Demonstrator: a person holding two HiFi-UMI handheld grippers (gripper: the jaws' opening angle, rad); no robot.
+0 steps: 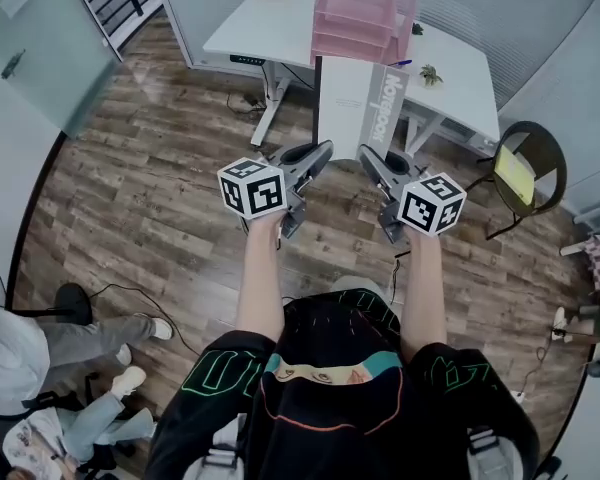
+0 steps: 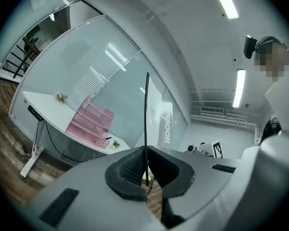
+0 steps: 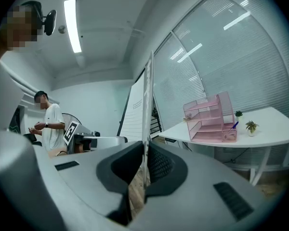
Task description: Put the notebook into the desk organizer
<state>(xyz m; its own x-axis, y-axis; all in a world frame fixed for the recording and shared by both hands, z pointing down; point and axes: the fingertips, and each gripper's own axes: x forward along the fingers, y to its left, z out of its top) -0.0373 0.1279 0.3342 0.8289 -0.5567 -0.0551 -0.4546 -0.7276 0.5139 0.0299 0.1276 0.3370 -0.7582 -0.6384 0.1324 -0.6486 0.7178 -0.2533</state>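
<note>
Jaws of the left gripper [image 1: 318,152] and right gripper [image 1: 370,156] pinch the upright notebook [image 1: 352,108] mid-frame, below the pink desk organizer [image 1: 365,16].

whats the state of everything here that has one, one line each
notebook: held up in the air by its two side edges, not yet put away
left gripper: shut on the notebook's left edge
right gripper: shut on the notebook's right edge
desk organizer: standing on the white desk, shelves look empty
</note>
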